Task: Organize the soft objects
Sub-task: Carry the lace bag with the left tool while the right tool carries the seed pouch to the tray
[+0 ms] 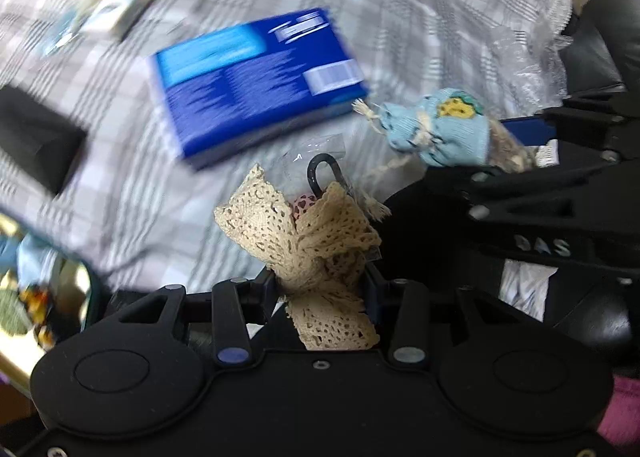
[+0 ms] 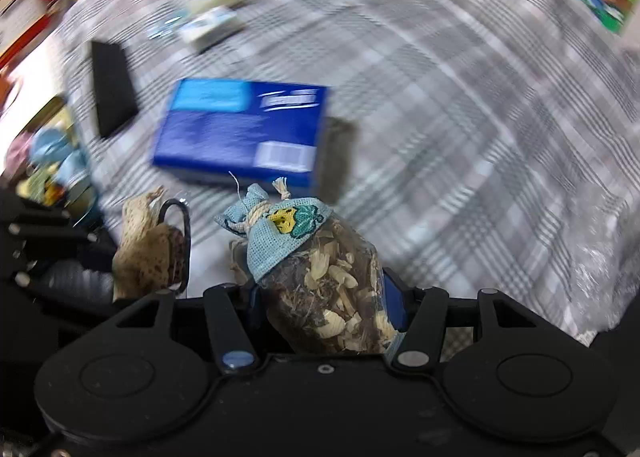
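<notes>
Carrying 2 soft items: left gripper clamps limp lace bundle mid-body; right gripper squeezes crinkly sachet, light, crushable.

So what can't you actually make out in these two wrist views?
- Print on the blue cardboard box: motion blur, both views.
- Small white packet on the checked cloth: blurred, too small.
- Item wrapped in the cream lace pouch: lace hides it, left view.
- Colourful heap: cut off at the right view's left edge.

Both grippers are matte black, blue-padded, silver-riveted.
</notes>
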Action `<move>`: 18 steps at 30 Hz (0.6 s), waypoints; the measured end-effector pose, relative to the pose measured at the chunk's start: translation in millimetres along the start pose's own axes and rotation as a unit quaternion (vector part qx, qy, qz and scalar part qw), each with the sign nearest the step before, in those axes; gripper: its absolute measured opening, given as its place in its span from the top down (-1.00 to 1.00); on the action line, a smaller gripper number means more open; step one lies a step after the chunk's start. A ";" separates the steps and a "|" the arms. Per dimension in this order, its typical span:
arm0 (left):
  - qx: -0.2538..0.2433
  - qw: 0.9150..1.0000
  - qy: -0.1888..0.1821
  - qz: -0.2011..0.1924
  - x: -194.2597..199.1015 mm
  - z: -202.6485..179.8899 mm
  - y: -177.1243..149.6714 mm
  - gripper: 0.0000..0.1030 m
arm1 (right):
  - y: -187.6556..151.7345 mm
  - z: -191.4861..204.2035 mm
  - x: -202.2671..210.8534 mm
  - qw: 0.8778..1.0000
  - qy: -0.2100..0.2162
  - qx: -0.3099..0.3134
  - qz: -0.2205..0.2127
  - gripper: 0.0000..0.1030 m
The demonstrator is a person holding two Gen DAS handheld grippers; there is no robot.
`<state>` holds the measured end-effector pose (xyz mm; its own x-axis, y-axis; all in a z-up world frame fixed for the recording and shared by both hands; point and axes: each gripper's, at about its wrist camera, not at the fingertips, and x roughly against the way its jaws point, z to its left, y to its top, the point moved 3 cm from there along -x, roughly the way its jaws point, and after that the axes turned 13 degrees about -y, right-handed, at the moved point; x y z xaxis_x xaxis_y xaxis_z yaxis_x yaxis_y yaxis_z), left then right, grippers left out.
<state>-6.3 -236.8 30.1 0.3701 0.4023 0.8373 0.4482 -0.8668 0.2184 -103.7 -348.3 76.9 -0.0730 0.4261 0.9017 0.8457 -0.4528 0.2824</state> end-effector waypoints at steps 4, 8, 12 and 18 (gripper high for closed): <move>0.028 1.000 0.008 -0.003 16.6 28.1 -17.9 0.18 | -3.4 44.5 17.1 0.999 0.020 0.048 0.003 -0.09; 0.057 0.998 0.027 -0.009 35.5 63.0 -35.0 0.18 | -3.1 89.8 32.4 0.995 0.046 0.086 0.000 -0.09; 0.096 0.994 0.052 -0.023 55.4 106.0 -54.3 0.18 | -0.7 139.7 47.1 0.990 0.079 0.117 -0.005 -0.09; 0.162 0.982 0.087 -0.043 80.1 171.3 -84.3 0.17 | 9.0 207.6 49.1 0.981 0.118 0.154 0.000 -0.09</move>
<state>125.0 -81.1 -7.1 0.1881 0.3889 0.9019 0.7179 -0.6811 0.1439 10.1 -168.8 55.8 -0.1629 0.2167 0.9625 0.9626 -0.1791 0.2033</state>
